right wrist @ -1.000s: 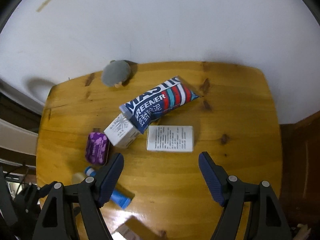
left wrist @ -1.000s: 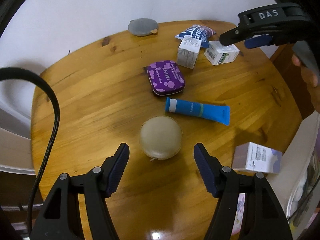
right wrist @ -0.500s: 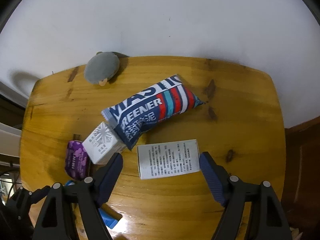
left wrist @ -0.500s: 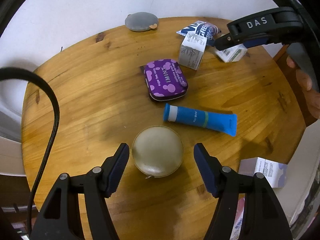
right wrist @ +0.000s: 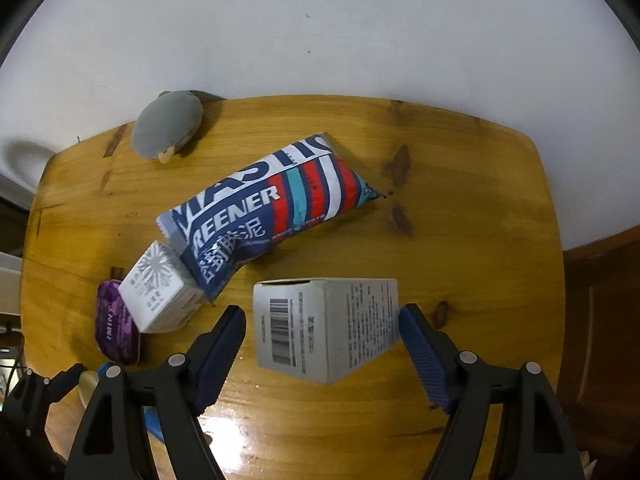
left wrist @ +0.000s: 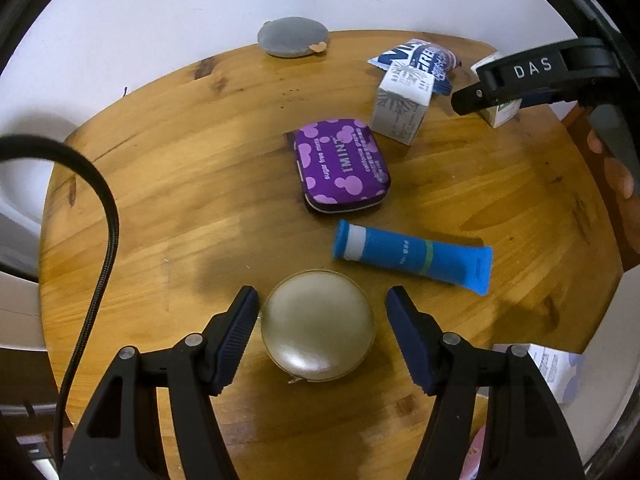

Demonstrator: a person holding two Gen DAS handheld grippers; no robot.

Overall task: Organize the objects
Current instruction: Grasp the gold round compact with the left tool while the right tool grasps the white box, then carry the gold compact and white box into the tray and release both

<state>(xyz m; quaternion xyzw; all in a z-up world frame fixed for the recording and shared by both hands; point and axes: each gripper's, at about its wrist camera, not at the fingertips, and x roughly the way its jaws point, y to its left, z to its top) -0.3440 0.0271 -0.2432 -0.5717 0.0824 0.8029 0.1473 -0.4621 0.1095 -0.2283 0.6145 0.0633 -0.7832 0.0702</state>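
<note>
Wooden table [left wrist: 168,200] vs white wall. L gripper [left wrist: 318,312] wide open – round gold case [left wrist: 318,326] sits btwn its fingers, ungripped. R gripper [right wrist: 322,330] also spread – straddles white barcode box [right wrist: 326,328], nothing clamped; snack bag [right wrist: 264,204] just beyond.

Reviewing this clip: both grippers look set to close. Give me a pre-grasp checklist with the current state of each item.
1. Left gripper open around the round gold case: ok.
2. Case centred between the fingers: not ok, it sits nearer the left finger.
3. Right gripper open with the white barcode box between its fingers: ok.
4. Box clear of the snack pouch: ok, a gap shows.
5. Blue tube clear of the left gripper's closing path: ok.
6. Fingers low enough to grip: cannot tell.
</note>
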